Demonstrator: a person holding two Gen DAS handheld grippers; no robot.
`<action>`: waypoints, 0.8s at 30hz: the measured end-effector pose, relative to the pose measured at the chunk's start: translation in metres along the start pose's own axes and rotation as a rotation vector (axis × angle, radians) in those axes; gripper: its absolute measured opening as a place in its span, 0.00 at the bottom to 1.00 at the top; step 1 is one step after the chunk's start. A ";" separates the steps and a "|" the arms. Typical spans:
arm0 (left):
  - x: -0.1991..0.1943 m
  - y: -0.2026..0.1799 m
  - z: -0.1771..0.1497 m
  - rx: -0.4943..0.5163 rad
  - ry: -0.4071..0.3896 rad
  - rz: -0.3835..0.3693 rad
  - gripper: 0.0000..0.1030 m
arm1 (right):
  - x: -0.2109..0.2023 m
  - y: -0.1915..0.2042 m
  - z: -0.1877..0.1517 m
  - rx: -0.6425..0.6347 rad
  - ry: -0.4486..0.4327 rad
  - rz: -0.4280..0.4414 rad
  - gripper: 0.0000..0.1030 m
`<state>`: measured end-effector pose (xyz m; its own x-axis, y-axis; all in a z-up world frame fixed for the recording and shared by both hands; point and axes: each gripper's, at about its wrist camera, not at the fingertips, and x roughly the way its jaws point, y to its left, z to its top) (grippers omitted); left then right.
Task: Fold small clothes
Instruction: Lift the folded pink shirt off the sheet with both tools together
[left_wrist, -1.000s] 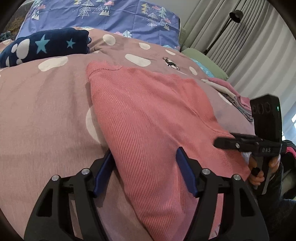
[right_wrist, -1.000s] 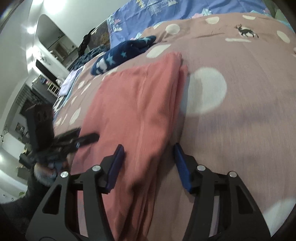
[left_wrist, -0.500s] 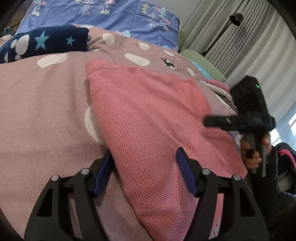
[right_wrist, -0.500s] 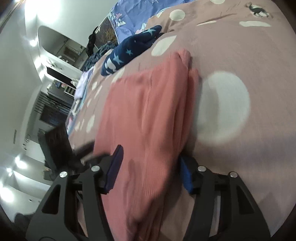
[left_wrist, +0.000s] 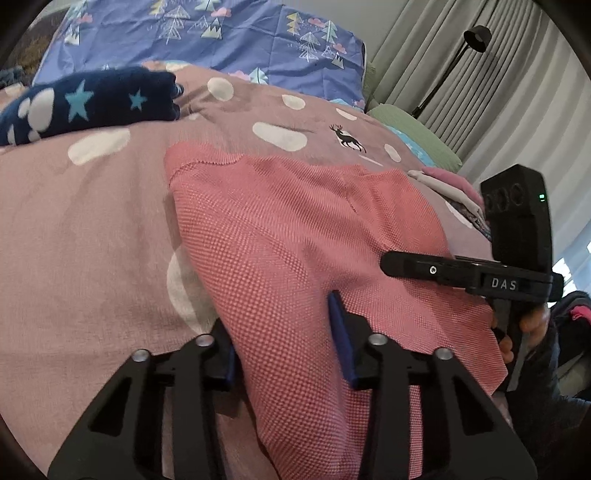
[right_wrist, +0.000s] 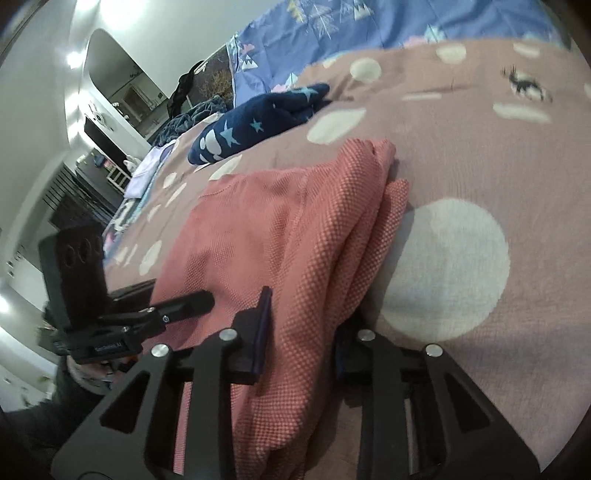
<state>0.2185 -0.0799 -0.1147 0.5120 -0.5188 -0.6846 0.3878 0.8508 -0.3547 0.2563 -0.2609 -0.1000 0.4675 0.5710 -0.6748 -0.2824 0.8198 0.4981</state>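
The pink knit garment lies mid-frame on the dotted bedspread. The left tongs clamp its near edge at bottom centre; the right tongs likewise pinch a bunched fold at bottom centre.

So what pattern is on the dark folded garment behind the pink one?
Navy garment with light-blue stars and white blobs; clearest from the left wrist.

The bumpy pink knitted cloth top lies on a soft, matt, spotted brown cloth bedcover.
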 end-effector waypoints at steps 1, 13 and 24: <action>-0.004 -0.004 0.001 0.015 -0.012 0.015 0.32 | -0.004 0.005 -0.001 -0.011 -0.016 -0.019 0.24; -0.088 -0.100 0.026 0.256 -0.231 0.040 0.25 | -0.131 0.076 -0.024 -0.127 -0.364 -0.140 0.21; -0.113 -0.220 0.068 0.463 -0.372 -0.040 0.25 | -0.262 0.072 -0.021 -0.175 -0.570 -0.338 0.21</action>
<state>0.1272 -0.2147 0.0836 0.6920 -0.6150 -0.3780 0.6632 0.7484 -0.0036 0.0962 -0.3505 0.1012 0.9082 0.2103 -0.3620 -0.1520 0.9713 0.1829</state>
